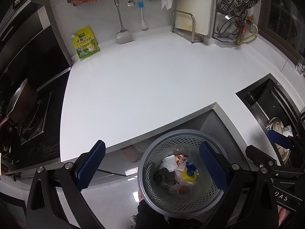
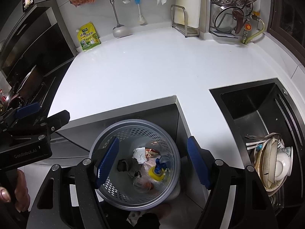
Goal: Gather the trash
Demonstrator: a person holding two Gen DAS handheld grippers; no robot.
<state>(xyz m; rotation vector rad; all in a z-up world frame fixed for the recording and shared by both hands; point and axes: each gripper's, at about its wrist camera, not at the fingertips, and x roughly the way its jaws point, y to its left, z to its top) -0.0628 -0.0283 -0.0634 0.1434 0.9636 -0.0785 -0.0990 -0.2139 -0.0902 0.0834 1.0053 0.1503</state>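
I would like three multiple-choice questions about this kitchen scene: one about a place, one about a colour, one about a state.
1. Where does the yellow pouch stand?
A. In the sink
B. On the counter against the back wall
C. In the bin

2. What colour are the gripper pads?
A. Blue
B. Red
C. White

3. How is the right gripper?
A. Shut on a cup
B. Shut and empty
C. Open, holding nothing

Answers: 1 B, it leans by the wall near the stove; 2 A, both pads show blue; 3 C, its fingers stand wide apart above the bin.

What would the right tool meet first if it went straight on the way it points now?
Probably the trash inside the grey perforated plastic bin, likely the crumpled white paper near mid-gap; the open right tool hovers above it, depth unclear.
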